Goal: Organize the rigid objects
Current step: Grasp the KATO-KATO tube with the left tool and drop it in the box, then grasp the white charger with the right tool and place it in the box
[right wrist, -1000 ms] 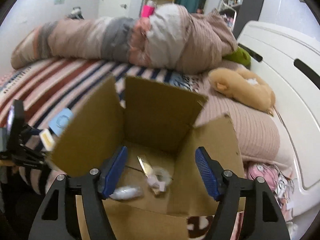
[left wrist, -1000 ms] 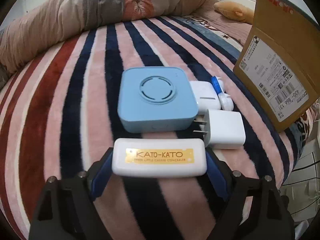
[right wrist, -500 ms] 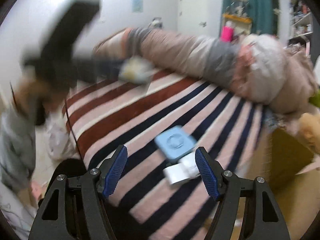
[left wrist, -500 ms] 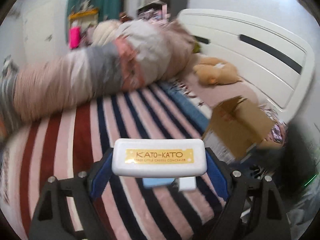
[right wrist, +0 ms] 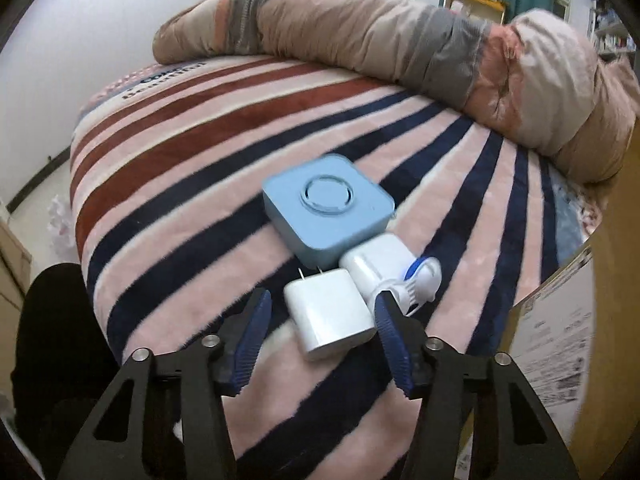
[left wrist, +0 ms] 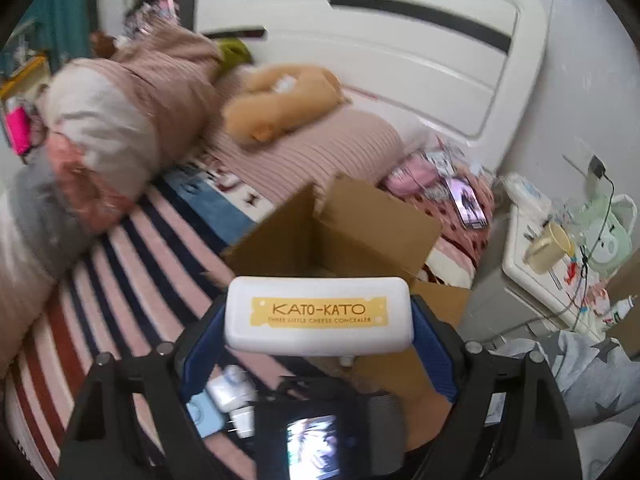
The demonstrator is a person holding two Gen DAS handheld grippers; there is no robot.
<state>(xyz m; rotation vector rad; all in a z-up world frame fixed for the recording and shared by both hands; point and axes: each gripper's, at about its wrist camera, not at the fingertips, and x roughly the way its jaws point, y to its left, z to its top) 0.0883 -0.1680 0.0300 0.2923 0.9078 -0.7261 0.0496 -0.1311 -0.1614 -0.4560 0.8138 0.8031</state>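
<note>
My left gripper [left wrist: 318, 322] is shut on a white KATO-KATO case [left wrist: 318, 314] and holds it in the air in front of an open cardboard box [left wrist: 340, 236] on the bed. My right gripper [right wrist: 320, 332] is open with its blue pads on either side of a white plug charger [right wrist: 330, 314] lying on the striped blanket. Just beyond the charger lie a light blue square device [right wrist: 326, 210], a white case [right wrist: 378, 262] and a small white and blue item [right wrist: 420, 278]. The box's labelled wall [right wrist: 560, 332] stands at the right.
A rolled quilt [right wrist: 380, 36] lies across the far side of the bed. A plush toy [left wrist: 276, 100] and the white headboard [left wrist: 380, 36] are behind the box. A bedside table [left wrist: 556, 272] with a cup and clutter stands to the right.
My left gripper lifted the KATO-KATO case off the blanket and swung it toward the cardboard box. My right gripper swung away from the box and came down around the white charger.
</note>
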